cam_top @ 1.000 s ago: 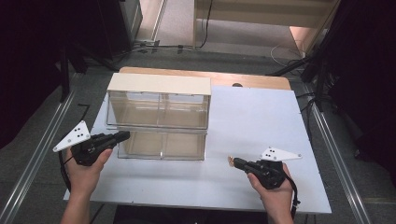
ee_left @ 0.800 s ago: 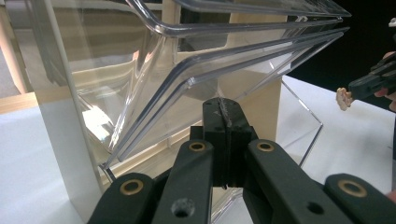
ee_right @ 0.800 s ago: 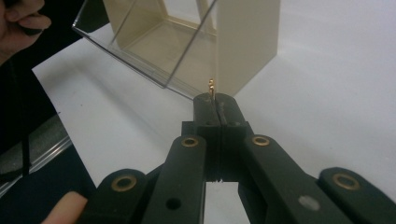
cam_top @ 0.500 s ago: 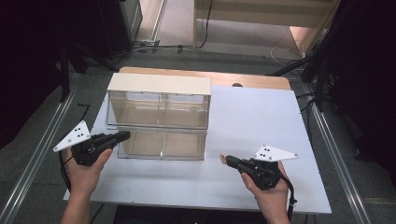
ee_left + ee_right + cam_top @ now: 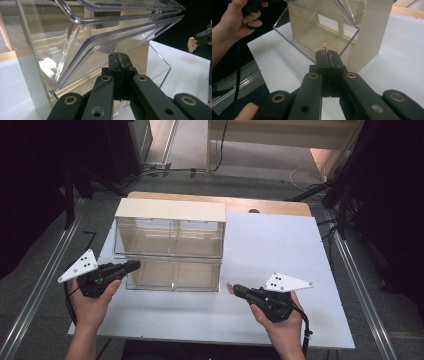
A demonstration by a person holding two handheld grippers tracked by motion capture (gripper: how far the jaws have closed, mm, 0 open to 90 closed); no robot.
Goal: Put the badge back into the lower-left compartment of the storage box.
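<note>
High view first: the right gripper (image 5: 231, 287) has slid left toward the clear drawer cabinet (image 5: 170, 247) since a second ago, while the left gripper (image 5: 135, 265) stays put at the lower drawer's left end. Right jaws are clamped on a small pale, gold-edged piece (image 5: 229, 286) (thin, its long axis upright in the right gripper view (image 5: 325, 46)), just off the cabinet's near-right corner. Left jaws are pressed together, holding nothing.

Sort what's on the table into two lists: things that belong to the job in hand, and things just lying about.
In the job:
- small pale flat piece clamped in the right gripper
- clear-drawer cabinet, lower drawer tilted open
- left gripper, jaws shut, at that drawer's front

Lying about:
- small dark round thing at the table's far edge
- cables on the floor beyond the table
</note>
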